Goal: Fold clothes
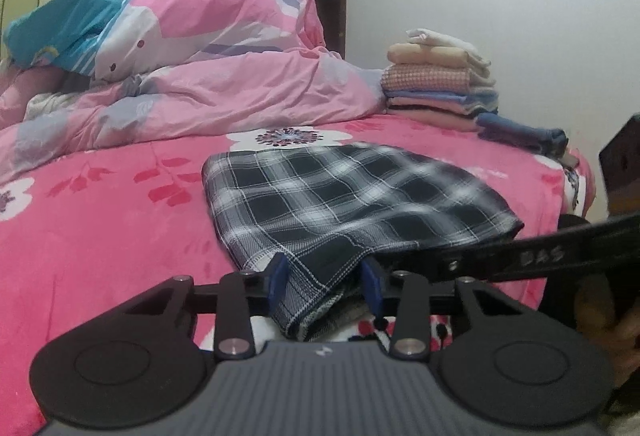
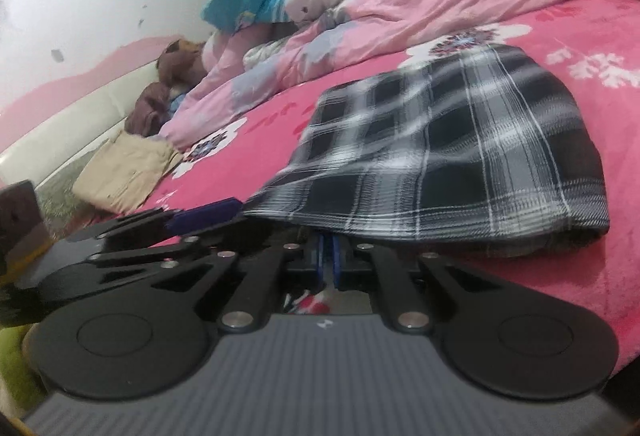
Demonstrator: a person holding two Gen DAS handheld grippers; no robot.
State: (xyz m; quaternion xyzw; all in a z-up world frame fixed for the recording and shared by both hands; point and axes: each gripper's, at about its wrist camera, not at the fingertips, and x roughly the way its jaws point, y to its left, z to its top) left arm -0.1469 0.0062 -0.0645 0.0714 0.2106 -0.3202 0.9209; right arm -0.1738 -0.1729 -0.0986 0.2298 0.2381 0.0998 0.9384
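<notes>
Shirt (image 1: 344, 192) on bed (image 1: 100, 236); stack (image 1: 440, 84) behind, w/ duvet (image 1: 224, 92) left.

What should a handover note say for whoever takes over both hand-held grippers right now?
Left hand-held gripper: jaws apart around the near edge of the plaid garment; not pinched.
Right hand-held gripper: pads nearly together at the garment's near edge, under the overhanging cloth; grip unclear.
The garment lies partly folded on the pink bed sheet.
Done: stack of folded clothes at the far corner.
Left: finish this fold, move it to the stack; a beige garment still waits.
</notes>
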